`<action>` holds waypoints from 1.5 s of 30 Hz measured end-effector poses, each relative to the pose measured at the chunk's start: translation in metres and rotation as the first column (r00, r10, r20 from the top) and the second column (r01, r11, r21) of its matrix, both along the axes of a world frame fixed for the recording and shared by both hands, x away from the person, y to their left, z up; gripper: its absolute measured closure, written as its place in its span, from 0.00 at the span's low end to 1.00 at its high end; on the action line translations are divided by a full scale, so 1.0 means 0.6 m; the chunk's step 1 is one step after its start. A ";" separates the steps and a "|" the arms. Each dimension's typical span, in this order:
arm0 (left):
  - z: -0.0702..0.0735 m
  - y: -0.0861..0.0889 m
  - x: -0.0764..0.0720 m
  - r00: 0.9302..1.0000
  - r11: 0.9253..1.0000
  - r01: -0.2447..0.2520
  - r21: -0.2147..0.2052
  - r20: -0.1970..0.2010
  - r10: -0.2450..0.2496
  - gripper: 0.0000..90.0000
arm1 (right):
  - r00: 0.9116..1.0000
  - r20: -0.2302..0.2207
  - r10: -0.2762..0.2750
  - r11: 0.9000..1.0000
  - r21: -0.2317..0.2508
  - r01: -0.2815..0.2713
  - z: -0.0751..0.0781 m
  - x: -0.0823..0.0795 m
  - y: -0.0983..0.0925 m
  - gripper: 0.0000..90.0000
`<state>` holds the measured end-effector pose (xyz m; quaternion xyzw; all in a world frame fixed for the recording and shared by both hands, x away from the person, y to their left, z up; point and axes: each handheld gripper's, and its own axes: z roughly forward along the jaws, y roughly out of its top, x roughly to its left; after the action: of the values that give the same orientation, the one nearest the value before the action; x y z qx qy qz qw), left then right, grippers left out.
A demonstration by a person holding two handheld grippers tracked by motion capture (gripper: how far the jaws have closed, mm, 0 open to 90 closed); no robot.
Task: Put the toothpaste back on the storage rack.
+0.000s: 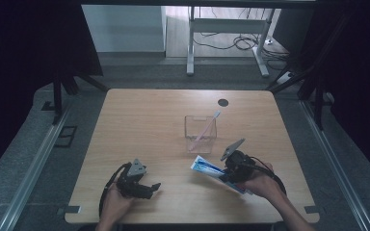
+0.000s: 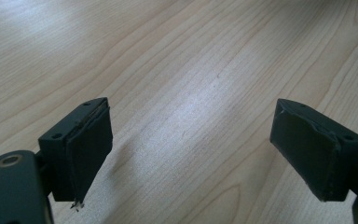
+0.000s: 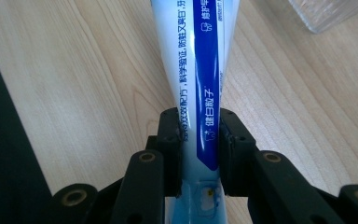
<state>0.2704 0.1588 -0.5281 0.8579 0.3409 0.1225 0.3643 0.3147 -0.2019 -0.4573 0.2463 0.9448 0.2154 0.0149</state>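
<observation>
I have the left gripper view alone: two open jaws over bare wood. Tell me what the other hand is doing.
Observer: The right gripper is shut on a white and blue toothpaste tube, jaws pressing on its sides.
Operator: Say where that sits on the table.
Observer: In the high view the tube is near the table's front right, angled toward the centre.
Operator: Report anything else on the table.
Observer: A clear square cup stands just beyond the tube, with a pale toothbrush leaning in it.
Operator: Place my gripper.
Observer: The left gripper sits front left, well apart from the tube.
</observation>
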 end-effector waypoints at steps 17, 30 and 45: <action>-0.001 -0.001 0.000 1.000 1.000 -0.001 0.004 0.006 0.001 0.15 | 0.999 0.021 -0.026 0.997 0.068 0.024 0.065 0.005 -0.007 0.82; -0.001 -0.002 0.000 1.000 1.000 0.004 0.013 0.006 -0.004 0.15 | 0.998 0.048 -0.041 0.992 0.123 0.035 0.108 0.016 0.003 0.82; -0.004 -0.002 0.001 1.000 1.000 0.009 -0.006 -0.006 -0.009 0.14 | 0.990 0.110 -0.085 0.979 0.192 0.063 0.140 0.043 0.007 0.82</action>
<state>0.2712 0.1574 -0.5305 0.8587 0.3385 0.1174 0.3665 0.3406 -0.1977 -0.3730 0.2685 0.9079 0.3170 0.0554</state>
